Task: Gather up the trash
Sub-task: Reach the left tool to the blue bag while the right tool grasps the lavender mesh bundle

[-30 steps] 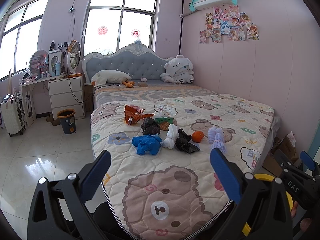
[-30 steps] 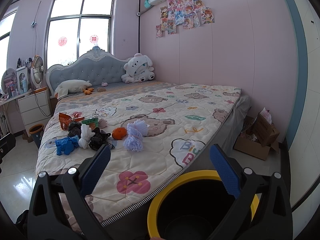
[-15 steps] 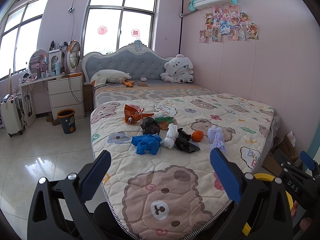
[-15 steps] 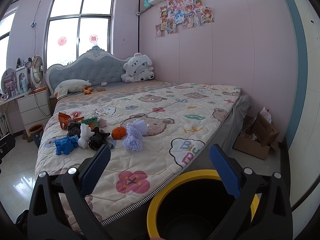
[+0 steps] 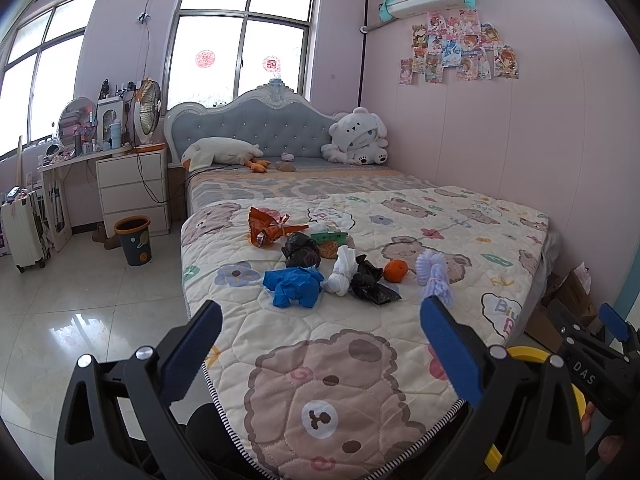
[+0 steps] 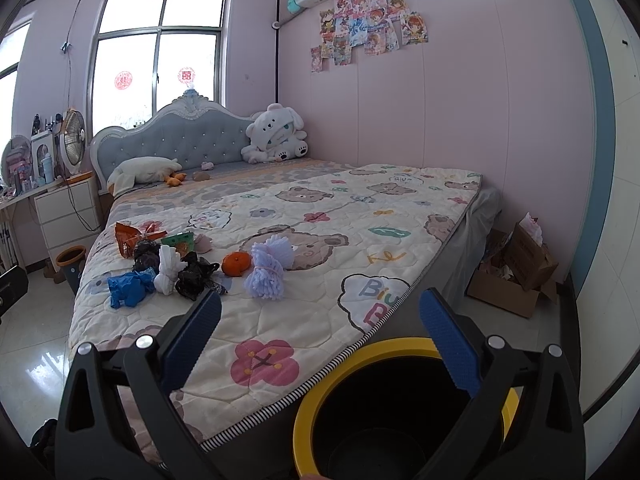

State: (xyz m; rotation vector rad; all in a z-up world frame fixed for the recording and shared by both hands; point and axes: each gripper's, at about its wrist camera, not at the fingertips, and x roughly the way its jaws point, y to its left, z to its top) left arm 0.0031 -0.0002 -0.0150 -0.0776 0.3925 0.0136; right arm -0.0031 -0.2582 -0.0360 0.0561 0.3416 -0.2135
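A: Bed (image 5: 360, 360), quilt with bears. Trash heaped mid-quilt: blue glove (image 5: 294, 286), black bag (image 5: 370, 282), white wad (image 5: 342, 270), orange wrapper (image 5: 266, 228), tangerine (image 5: 396, 271), lilac pompom (image 6: 267, 268). Yellow-rimmed bin (image 6: 320, 400) on the floor at the bed's foot corner.

B: Step?

A: Nothing gathered, by the look. Next calls for a reach forward over the quilt to the nearest piece.

B: Hands?

A: Left gripper (image 5: 320, 346) and right gripper (image 6: 320, 338) level, short of the heap, jaws spread, empty; the right over the bin.

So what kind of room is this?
A bedroom, probably a child's: a bed with a bear quilt, a plush toy by the headboard, cartoon posters on the pink wall.
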